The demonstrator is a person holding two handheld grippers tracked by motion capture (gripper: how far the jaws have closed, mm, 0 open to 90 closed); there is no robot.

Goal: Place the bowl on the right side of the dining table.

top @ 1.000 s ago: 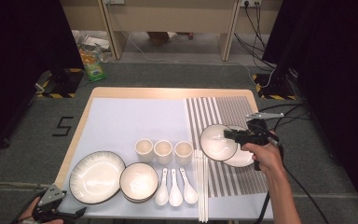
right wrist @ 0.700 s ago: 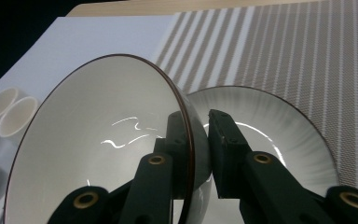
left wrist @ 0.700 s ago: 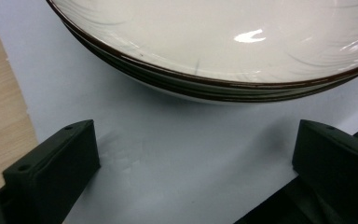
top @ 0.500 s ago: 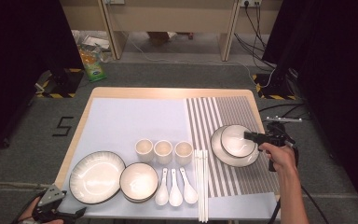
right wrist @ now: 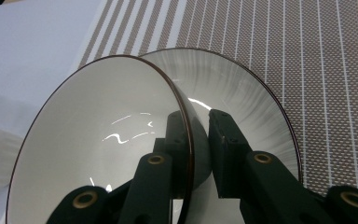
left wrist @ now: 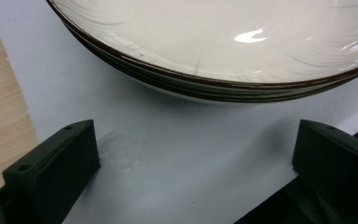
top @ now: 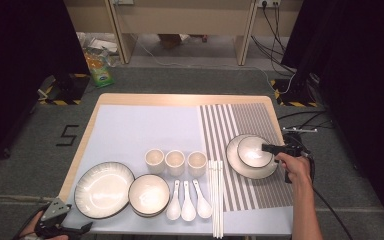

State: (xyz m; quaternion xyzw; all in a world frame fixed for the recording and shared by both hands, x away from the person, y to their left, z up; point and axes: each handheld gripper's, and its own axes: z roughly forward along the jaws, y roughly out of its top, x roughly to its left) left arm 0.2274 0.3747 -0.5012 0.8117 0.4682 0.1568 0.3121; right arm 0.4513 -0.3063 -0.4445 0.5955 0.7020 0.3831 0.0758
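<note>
A small white bowl (top: 252, 149) with a dark rim sits tilted in a wider white plate (top: 240, 167) on the striped mat at the table's right. My right gripper (top: 266, 148) is shut on the bowl's near rim. In the right gripper view one jaw is inside the bowl (right wrist: 102, 140) and the other outside it, over the plate (right wrist: 247, 93), with my right gripper (right wrist: 196, 122) pinching the rim. My left gripper (top: 82, 229) rests at the table's front left corner. Its jaws stand open and hold nothing (left wrist: 191, 144), just short of a large white plate (left wrist: 214, 37).
The large plate (top: 103, 189) and a stack of bowls (top: 149, 194) stand front left. Three cups (top: 175, 162) stand in a row at the centre, with three white spoons (top: 187, 201) below them. White chopsticks (top: 216, 197) lie along the striped mat's left edge (top: 207, 130).
My right hand has moved right and down with the bowl, bringing it into the plate. The left gripper has stayed put.
</note>
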